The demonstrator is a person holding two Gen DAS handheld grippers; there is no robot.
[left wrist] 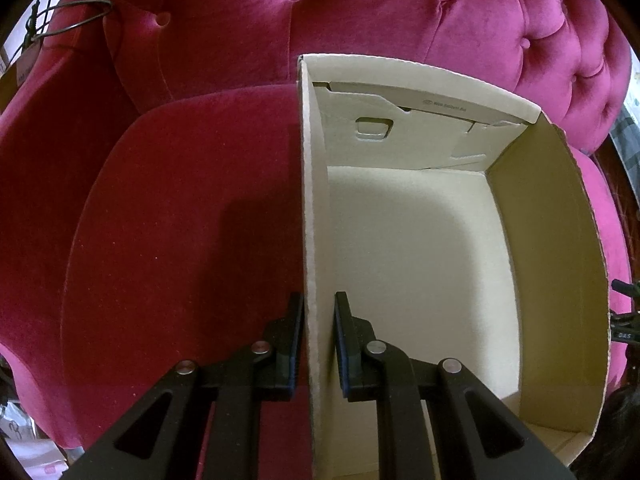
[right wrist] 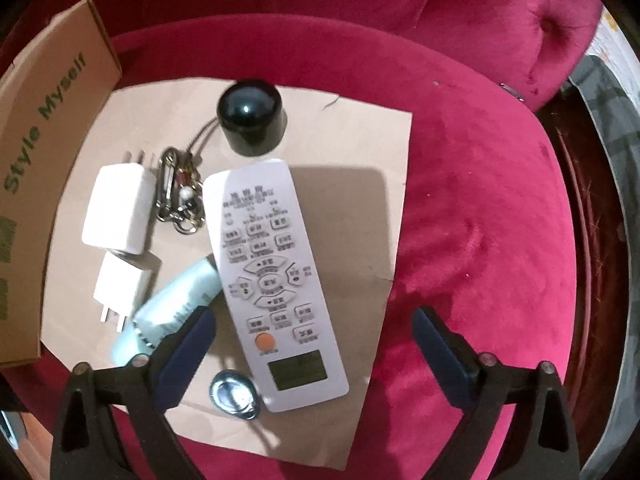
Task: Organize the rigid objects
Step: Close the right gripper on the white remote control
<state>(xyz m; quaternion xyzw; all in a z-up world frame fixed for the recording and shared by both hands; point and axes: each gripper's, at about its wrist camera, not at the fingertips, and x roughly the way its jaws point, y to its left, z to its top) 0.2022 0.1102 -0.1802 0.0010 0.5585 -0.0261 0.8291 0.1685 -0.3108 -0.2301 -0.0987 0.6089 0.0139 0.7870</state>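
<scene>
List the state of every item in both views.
Box: open, empty, upright on the sofa.
Left gripper: shut on the box's wall.
Right gripper: open, holding nothing.
Remote: lying face up, its low end between the fingers.
Big charger: lying flat, unplugged.
Small charger: lying flat, unplugged.

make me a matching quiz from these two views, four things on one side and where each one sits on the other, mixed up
Things
1. white remote control
2. round black cap
3. large white plug adapter
4. empty white cardboard box

Places
A. far edge of the brown paper sheet
B. its side wall between the left gripper's fingers
C. left side of the paper, beside the bunch of keys
D. middle of the paper, orange button nearest the camera

Pairs: 1-D, 2-A, 3-C, 4-B
</scene>
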